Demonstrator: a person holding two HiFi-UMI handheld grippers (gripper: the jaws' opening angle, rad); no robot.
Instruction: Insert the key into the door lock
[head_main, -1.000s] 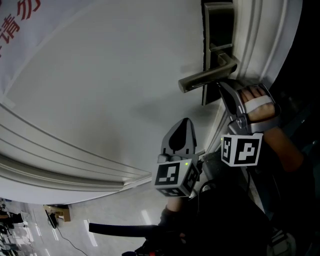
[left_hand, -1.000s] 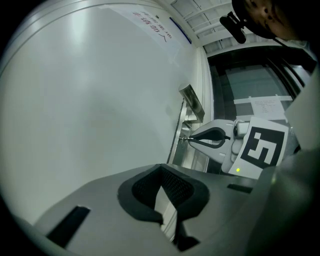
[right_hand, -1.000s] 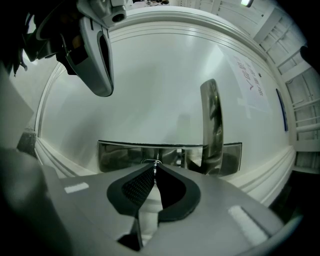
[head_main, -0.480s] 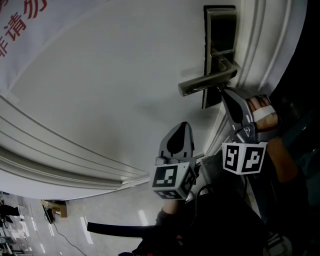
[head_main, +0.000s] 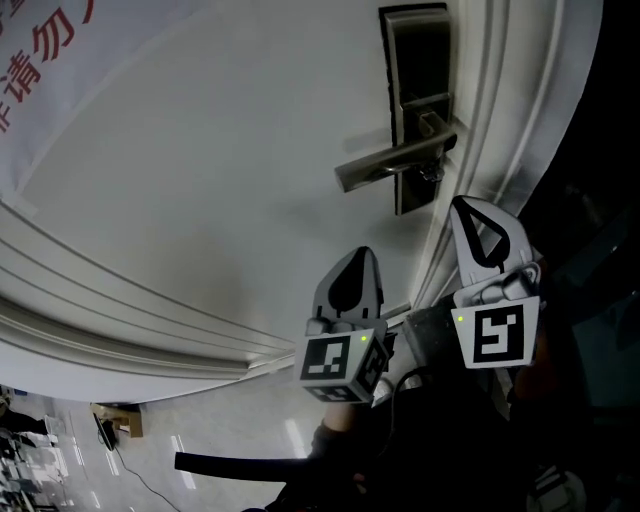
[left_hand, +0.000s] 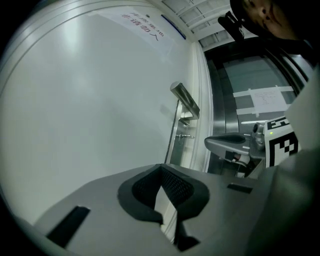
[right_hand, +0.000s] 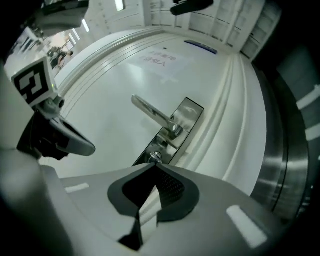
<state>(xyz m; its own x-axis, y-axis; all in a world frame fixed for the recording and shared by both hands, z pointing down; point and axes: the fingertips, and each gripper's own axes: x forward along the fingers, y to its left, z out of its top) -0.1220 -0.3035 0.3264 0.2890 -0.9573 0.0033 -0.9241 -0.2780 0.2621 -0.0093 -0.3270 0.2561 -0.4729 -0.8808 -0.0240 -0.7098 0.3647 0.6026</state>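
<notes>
The key sits in the door lock, just under the lever handle. At its 5 o'clock, not touching it, the right gripper hangs with jaws pressed together, empty. The left gripper, jaws also together on nothing, is at the right one's 8 o'clock.

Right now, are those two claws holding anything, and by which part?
Nothing is held. The left claw and the right claw are both closed with nothing between them. The key sits in the door lock, touched by neither.
</notes>
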